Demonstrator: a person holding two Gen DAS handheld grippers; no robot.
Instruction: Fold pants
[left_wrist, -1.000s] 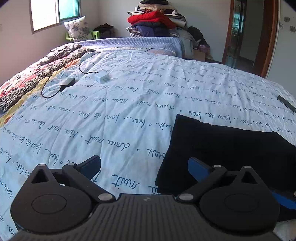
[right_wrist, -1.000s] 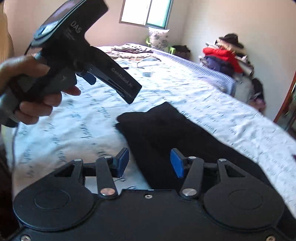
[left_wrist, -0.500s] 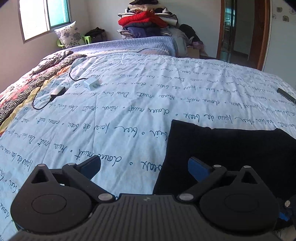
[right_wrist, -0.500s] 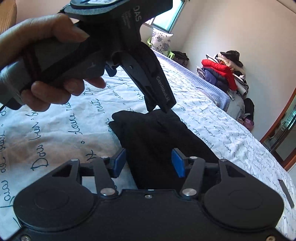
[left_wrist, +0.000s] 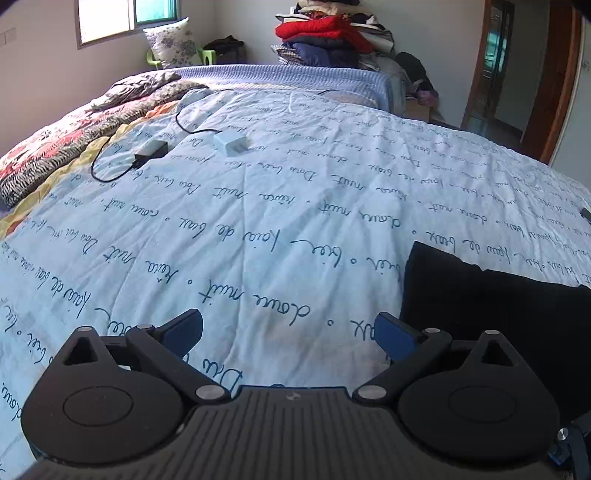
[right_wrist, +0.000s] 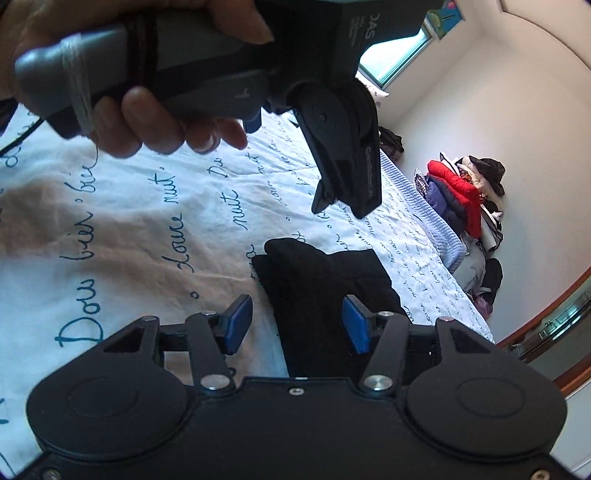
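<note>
A: On the bed (left_wrist: 258, 229), where do the pants (right_wrist: 317, 280) lie relative to each tool?

B: Ahead of the right gripper (right_wrist: 297, 325), their near end between its spread, empty fingers, their long axis running away toward the far wall. For the left gripper (left_wrist: 290, 332), also wide open and empty, the pants (left_wrist: 498, 314) lie off to its right.

A: Which is nearer?

B: Judged from these views, the right; the left hovers above the pants' end, not touching.
</note>
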